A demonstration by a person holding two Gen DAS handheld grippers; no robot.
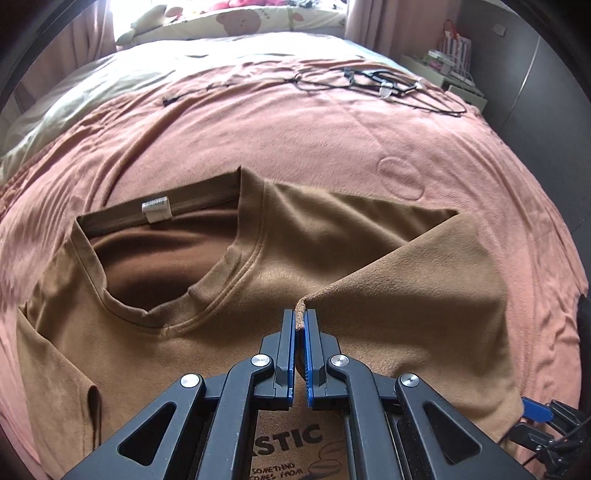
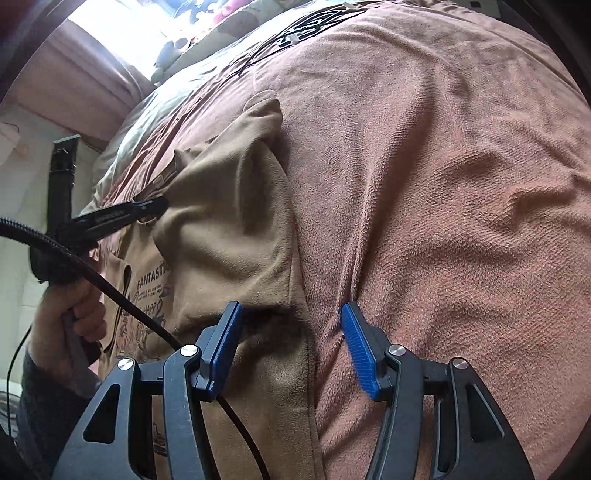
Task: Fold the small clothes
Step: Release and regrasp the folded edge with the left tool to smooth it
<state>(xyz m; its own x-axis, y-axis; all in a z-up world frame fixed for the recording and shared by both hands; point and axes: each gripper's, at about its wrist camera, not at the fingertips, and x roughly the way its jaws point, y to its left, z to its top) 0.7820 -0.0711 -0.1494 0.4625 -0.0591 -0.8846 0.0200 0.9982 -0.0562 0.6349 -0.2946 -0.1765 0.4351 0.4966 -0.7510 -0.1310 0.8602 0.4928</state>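
One brown T-shirt [image 1: 229, 295] lies front up on a salmon-pink blanket [image 1: 332, 140] that covers the bed, its neck opening toward the pillows. Its chest print is partly readable: the left wrist view shows "STIC" and below it "SOMETHING COMES FROM" between the gripper's arms, while the right wrist view shows the fuller "FANTASTIC" and, lower, "HAPPY" (the smaller lines around them are too fine to read). A single white tag [image 1: 157, 209] is sewn inside the back of the collar; its writing cannot be made out.

The left gripper [image 1: 300, 325] is clenched on a fold of the shirt's right-hand sleeve or side, which is pulled in over the chest so that the cloth rises to a peak at the blue pads. The right gripper [image 2: 291, 321] stands released, its two blue pads well apart, straddling the shirt's edge where it meets the blanket, with nothing pinched.

Only the left wrist view shows the collar, the tag, a tangle of black cables [image 1: 388, 88] at the far end of the bed, one pillow with a bear print [image 1: 236, 22] and a pale bedside cabinet [image 1: 443, 70]. Only the right wrist view shows the person's hand [image 2: 70, 314] on the left gripper's handle, a dark sleeve beneath it, and a black braided cable [image 2: 122, 295] crossing the shirt.
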